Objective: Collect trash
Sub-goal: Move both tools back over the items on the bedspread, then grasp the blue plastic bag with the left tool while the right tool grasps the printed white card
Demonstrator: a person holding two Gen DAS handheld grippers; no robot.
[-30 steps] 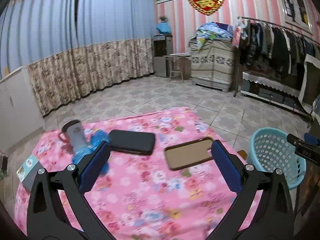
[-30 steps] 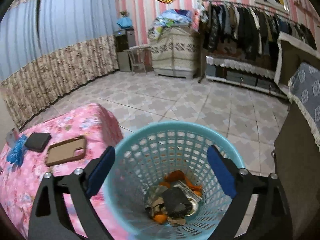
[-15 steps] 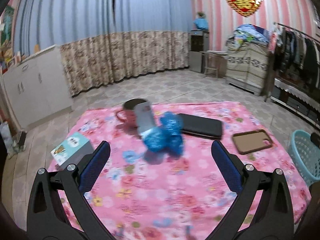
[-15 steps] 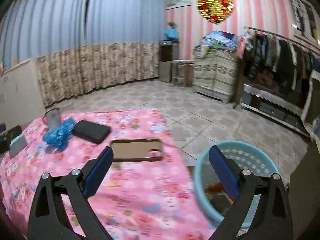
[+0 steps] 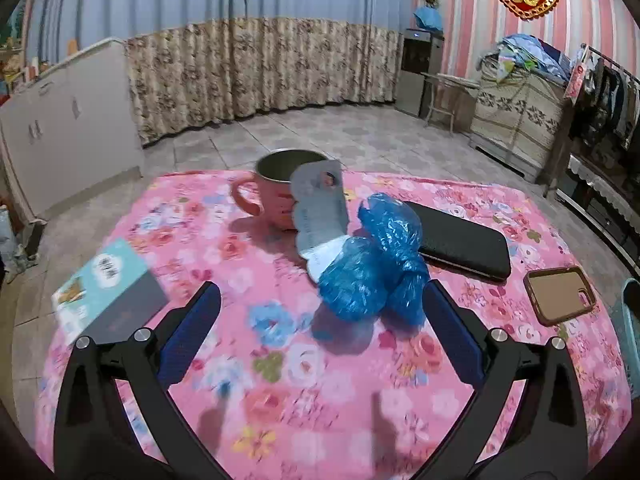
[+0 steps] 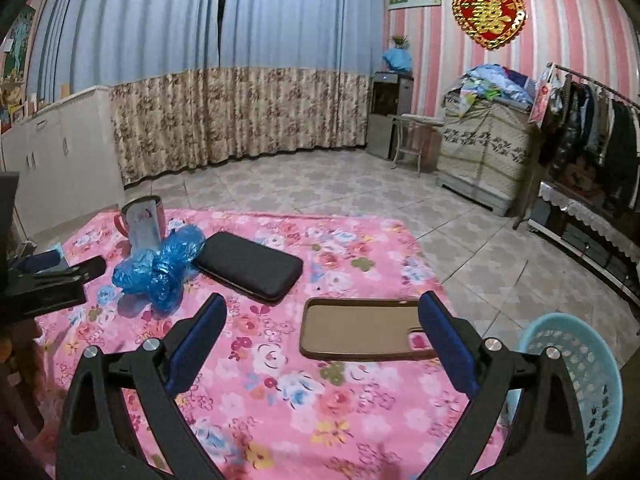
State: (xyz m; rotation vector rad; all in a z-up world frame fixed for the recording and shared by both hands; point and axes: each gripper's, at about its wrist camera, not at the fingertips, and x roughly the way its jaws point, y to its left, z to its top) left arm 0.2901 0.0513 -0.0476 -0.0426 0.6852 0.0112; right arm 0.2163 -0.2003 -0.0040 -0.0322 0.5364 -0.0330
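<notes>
A: What are we after now?

B: We think it's the crumpled blue plastic bag (image 5: 372, 268) on the pink flowered tablecloth (image 5: 280, 380). It touches the grey paper card (image 5: 320, 208) leaning on the pink mug (image 5: 276, 196), and it sits just beside the flat black case (image 5: 460, 244).

A: Are our grippers ready?

B: Our left gripper (image 5: 320, 332) is spread wide and holds nothing. The bag sits just ahead, between its tips. Our right gripper (image 6: 322, 338) is wide and empty too, over the brown phone case (image 6: 360, 332).

A: So what next?

B: We should push the left one forward, squeeze the bag, then carry it to the light blue plastic basket (image 6: 576, 376) beside the table. It's squishy, so we must pinch deep.
</notes>
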